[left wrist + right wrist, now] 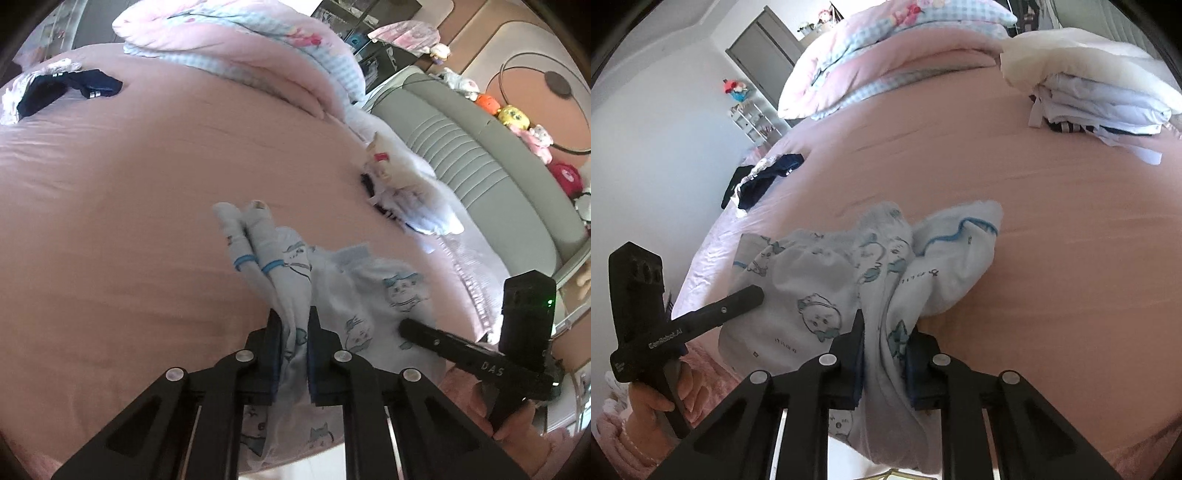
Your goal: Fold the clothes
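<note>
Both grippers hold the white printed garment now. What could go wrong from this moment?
1. The garment is bunched between both grips, so the left gripper and right gripper may pinch several layers and fold it crooked.
2. Its lower part hangs past the bed edge; releasing one grip could let it slide off.

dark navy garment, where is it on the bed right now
The dark navy garment lies crumpled at the far left edge of the pink bed in both wrist views, well beyond the printed white garment both grippers hold.
</note>
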`<state>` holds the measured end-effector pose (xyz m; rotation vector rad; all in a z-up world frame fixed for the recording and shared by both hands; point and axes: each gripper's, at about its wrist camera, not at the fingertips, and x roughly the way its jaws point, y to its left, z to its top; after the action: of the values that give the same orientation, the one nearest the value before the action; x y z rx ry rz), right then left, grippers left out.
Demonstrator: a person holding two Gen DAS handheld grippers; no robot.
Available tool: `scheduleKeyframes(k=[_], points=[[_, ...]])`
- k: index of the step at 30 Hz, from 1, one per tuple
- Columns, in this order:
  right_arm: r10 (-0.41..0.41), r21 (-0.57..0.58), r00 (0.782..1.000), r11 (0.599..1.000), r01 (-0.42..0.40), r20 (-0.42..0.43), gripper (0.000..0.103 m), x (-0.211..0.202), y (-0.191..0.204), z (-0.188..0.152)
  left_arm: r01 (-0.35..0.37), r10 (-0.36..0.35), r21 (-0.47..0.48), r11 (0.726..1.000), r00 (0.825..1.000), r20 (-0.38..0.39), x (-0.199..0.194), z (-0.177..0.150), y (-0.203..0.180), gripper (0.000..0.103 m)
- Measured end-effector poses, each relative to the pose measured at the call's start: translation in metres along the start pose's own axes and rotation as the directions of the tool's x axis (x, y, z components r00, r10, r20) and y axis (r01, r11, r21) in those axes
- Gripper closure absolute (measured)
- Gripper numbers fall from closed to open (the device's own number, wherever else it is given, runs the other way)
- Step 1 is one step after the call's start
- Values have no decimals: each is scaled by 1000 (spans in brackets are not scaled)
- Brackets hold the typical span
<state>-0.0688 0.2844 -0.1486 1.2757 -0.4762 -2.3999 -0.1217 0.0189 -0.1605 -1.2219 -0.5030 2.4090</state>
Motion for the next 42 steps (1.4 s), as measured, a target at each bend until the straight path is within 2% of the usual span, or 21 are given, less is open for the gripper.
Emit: scheduleKeyframes(k=[3, 7, 12, 15, 17, 19, 20, 21, 23, 24, 25, 26, 28, 29, 31, 32, 33, 34, 35, 36, 42], points=[[-3, 14, 1000, 1000, 3, 6, 87, -9, 1, 7, -4, 4, 14, 1000, 1000, -15, 3, 1, -13, 94], [11, 41, 999, 999, -13, 38, 87, -27, -5, 18, 39, -38, 18, 999, 999, -19, 6, 10, -32, 94], [-33, 39, 998, 999, 31, 57, 87, -44, -14, 34, 70, -68, 53, 996, 997, -30, 25, 29, -60, 95], [-73, 60, 997, 996, 72, 27, 87, -42, -28, 37, 10, -4, 72, 997, 997, -73, 40, 28, -63, 95], [-122, 78, 992, 989, 123, -19, 87, -35, -40, 34, -20, 23, 40, 999, 995, -100, 49, 20, -46, 94], [-147, 106, 986, 982, 155, -83, 81, -26, -57, 25, -54, 53, -5, 999, 989, -141, 58, 9, -25, 91], [-159, 116, 981, 978, 171, -107, 74, -22, -64, 20, -68, 62, -30, 997, 985, -162, 61, 5, -15, 85], [-170, 126, 977, 974, 187, -132, 66, -19, -71, 15, -60, 50, -52, 997, 985, -164, 62, 2, -9, 76], [-188, 109, 970, 972, 206, -154, 59, -13, -74, 10, -28, 13, -95, 995, 988, -153, 61, -3, 0, 71], [-195, 87, 969, 974, 210, -155, 53, -10, -71, 10, -26, 12, -90, 996, 988, -157, 63, -3, 0, 66], [-202, 65, 967, 975, 214, -155, 48, -7, -68, 9, -28, 16, -75, 997, 986, -165, 66, -3, -2, 65], [-209, 42, 966, 975, 218, -155, 39, -5, -66, 9, -31, 20, -61, 998, 985, -172, 69, -3, -4, 64], [-223, -2, 962, 974, 226, -154, 31, 1, -60, 8, -53, 48, -22, 998, 985, -167, 73, -4, -12, 64], [-230, -24, 961, 973, 229, -153, 31, 3, -58, 7, -58, 56, -7, 998, 985, -163, 74, -4, -16, 64], [-244, -66, 958, 969, 236, -151, 39, 8, -53, 6, -60, 64, 32, 998, 985, -158, 75, -4, -23, 65], [-241, -61, 960, 970, 235, -142, 48, 7, -52, 7, -60, 67, 52, 997, 985, -156, 76, -3, -27, 78], [-239, -56, 962, 971, 234, -133, 61, 6, -51, 8, -57, 66, 63, 996, 986, -154, 76, -2, -29, 88], [-236, -51, 964, 972, 231, -125, 69, 5, -49, 9, -69, 78, 69, 995, 986, -145, 75, -2, -31, 88], [-222, -55, 967, 975, 216, -124, 83, 5, -41, 10, -78, 88, 74, 994, 986, -143, 76, -3, -31, 88], [-208, -59, 970, 978, 202, -124, 86, 6, -34, 12, -84, 95, 79, 993, 985, -144, 77, -4, -31, 88], [-121, -84, 985, 990, 111, -121, 86, 7, 11, 23, -72, 85, 87, 994, 983, -161, 79, -1, -27, 88]])
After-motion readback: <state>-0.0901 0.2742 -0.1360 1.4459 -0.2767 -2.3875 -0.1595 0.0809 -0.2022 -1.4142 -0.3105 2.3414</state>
